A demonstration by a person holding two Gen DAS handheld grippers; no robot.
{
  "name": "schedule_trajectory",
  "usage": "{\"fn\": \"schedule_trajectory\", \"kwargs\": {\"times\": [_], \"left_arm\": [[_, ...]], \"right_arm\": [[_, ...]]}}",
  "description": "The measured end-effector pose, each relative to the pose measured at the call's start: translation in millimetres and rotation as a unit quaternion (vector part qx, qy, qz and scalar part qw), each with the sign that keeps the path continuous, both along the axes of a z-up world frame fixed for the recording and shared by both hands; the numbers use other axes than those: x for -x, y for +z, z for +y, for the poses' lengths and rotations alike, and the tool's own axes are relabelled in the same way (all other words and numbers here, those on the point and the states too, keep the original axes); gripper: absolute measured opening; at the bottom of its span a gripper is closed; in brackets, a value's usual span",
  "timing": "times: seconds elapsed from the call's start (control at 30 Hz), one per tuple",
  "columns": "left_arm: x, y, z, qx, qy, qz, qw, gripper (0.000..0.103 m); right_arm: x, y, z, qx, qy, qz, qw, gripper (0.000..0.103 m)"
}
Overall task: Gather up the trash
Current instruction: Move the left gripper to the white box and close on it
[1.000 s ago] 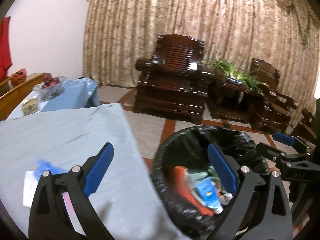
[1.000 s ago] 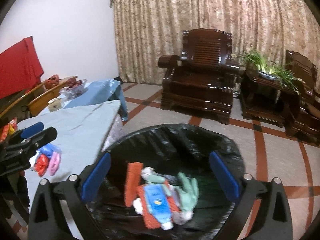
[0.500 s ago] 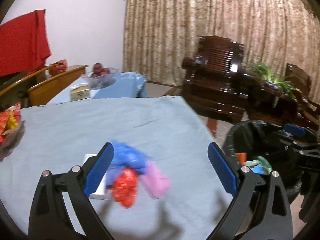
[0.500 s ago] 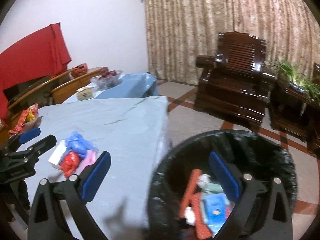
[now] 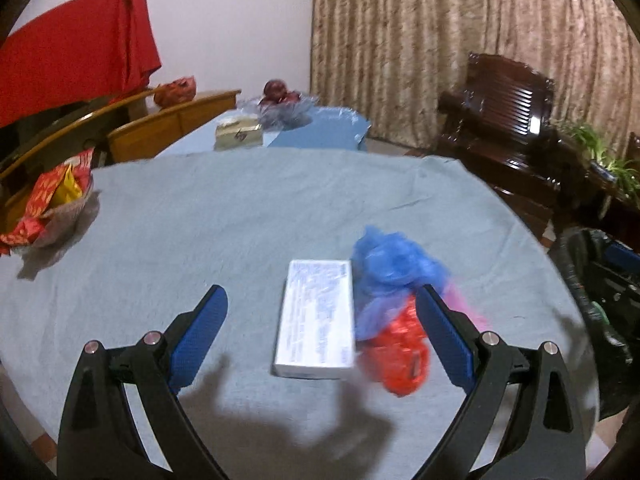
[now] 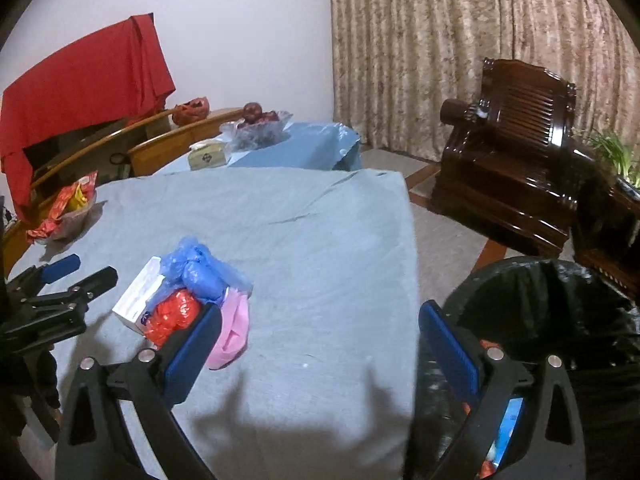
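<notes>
Trash pile of box and bags, framed by spread, empty left gripper; right gripper likewise agape; risk: loose bags slipping free when pinched.

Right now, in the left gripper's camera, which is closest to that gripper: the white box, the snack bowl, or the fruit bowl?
1. White box: on the cloth just ahead of the left gripper, between its open fingers.
2. Snack bowl: farther off, at the table's left edge.
3. Fruit bowl: farthest, on the far blue table.
</notes>
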State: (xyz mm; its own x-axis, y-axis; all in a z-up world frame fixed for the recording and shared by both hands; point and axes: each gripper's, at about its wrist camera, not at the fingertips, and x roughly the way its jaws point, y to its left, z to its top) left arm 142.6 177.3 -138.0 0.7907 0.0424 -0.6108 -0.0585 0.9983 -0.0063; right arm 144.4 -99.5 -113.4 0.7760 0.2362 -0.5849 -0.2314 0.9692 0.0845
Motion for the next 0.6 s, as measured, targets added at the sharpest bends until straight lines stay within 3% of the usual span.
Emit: {"fn": "schedule_trajectory", "kwargs": {"times": [0.23,0.37,0.6], "left_arm": [[-17,-24,8,-0.001,0.003,0.028,0.9996,0.092],[-24,-37,10,0.003,0.000,0.049,0.9988,0.084],[-34,-52,11,0.006,-0.008,0.080,0.9968,0.079]], "right_arm": [[-16,-17,17,0.008,0.006,0.015,1.000,0.097],[-21,-24,23,0.010,0.011,0.022,1.000,0.097],[-30,-30,31,0.013,0.017,0.033,0.999,0.097]]}}
